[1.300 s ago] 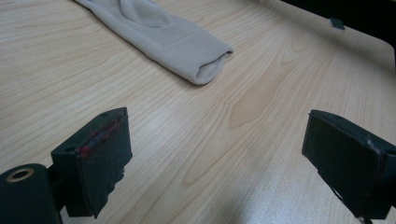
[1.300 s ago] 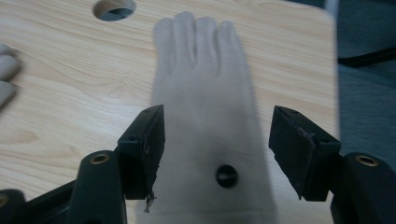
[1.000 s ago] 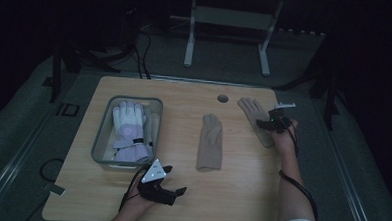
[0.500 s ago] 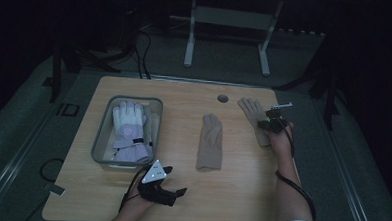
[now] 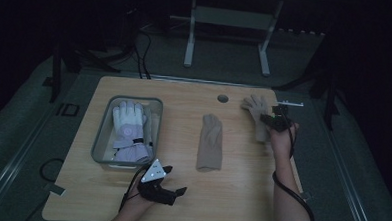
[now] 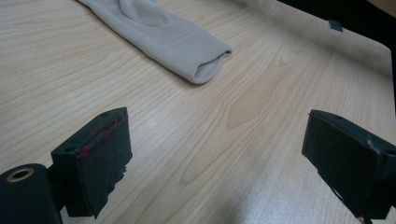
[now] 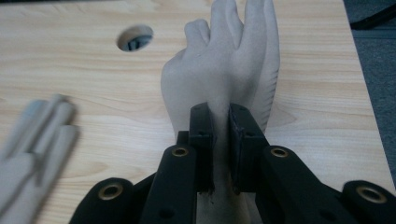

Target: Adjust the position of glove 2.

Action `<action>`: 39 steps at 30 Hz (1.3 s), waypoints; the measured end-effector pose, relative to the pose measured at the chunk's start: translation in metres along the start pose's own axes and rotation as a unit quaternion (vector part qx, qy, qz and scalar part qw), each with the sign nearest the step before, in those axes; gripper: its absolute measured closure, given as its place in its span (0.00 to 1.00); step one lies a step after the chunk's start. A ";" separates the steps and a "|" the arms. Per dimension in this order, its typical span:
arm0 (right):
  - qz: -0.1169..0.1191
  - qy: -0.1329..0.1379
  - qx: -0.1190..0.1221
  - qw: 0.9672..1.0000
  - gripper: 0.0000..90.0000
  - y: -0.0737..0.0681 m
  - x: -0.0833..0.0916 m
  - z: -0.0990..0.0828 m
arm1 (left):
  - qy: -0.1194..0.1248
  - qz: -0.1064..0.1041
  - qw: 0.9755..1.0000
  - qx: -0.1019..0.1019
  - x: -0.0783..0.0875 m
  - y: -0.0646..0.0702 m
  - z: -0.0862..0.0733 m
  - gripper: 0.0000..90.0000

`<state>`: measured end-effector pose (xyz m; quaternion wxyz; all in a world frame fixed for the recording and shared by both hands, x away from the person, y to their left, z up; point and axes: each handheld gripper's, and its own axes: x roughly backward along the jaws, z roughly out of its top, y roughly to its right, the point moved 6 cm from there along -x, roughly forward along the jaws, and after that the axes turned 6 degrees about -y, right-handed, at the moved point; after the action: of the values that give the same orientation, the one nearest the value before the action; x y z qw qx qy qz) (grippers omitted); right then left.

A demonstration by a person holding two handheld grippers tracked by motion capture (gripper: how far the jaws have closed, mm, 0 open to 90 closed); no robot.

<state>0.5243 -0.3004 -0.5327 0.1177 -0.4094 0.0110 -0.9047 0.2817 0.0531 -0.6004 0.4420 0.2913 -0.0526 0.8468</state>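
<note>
We've got the R gripper (image 7: 219, 154) pinched on the far-right glove (image 7: 224, 70) at its cuff, fingers pointing away toward the table's far edge. L gripper (image 6: 215, 154) gapes wide w/ nothing in it, nearer the bin (image 5: 103, 136).
</note>
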 end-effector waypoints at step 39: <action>-0.039 0.000 -0.067 0.997 0.88 -0.014 0.053 -0.109 | 0.000 -0.007 1.000 -0.015 -0.001 0.009 0.002 0.10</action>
<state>0.4066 -0.3073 -0.5646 0.0551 -0.4166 0.0553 -0.9058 0.2762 0.0461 -0.5980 0.4519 0.2853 -0.0637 0.8428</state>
